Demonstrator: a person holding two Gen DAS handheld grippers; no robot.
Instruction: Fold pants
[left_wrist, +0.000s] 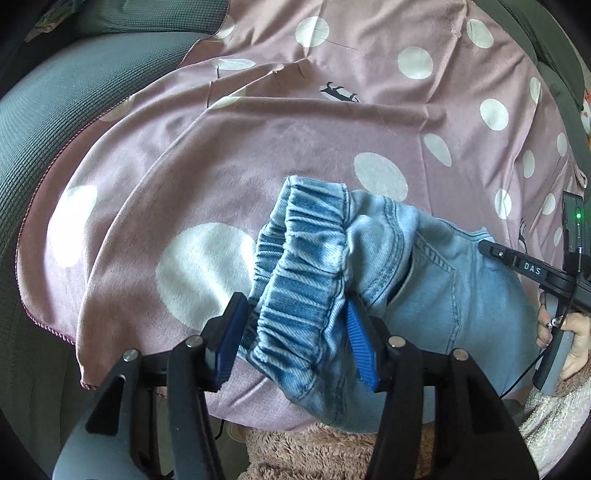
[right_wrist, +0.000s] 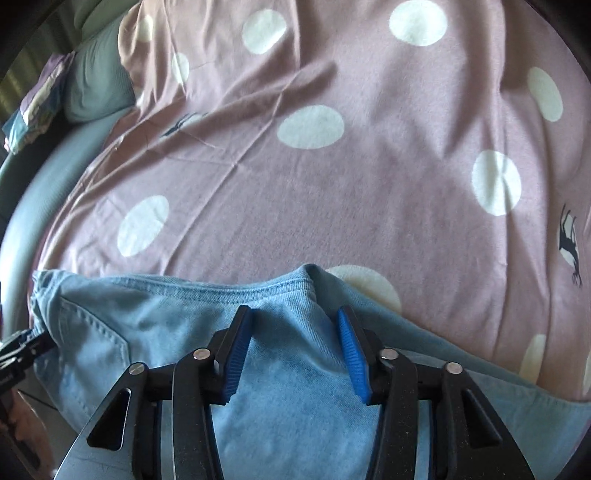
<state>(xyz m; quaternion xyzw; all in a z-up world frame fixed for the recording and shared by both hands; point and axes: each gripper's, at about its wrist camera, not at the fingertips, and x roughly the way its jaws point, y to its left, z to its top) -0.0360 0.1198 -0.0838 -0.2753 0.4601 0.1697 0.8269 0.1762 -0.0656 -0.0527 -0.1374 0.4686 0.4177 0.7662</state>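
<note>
Only my left view shows the gathered elastic waistband (left_wrist: 303, 273) and my hand (left_wrist: 565, 339) at the right edge; my right view shows the smooth seamed fold. The pale denim pants (right_wrist: 288, 391) lie low in frame on the dotted pink blanket (right_wrist: 369, 177). My left gripper (left_wrist: 295, 332) clamps the waistband. My right gripper (right_wrist: 291, 339) stands partly open over the denim, pinching nothing.

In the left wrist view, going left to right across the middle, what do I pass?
Grey mattress → pink polka-dot blanket → bunched elastic waistband of the jeans → denim back pocket → right gripper at the frame edge.
</note>
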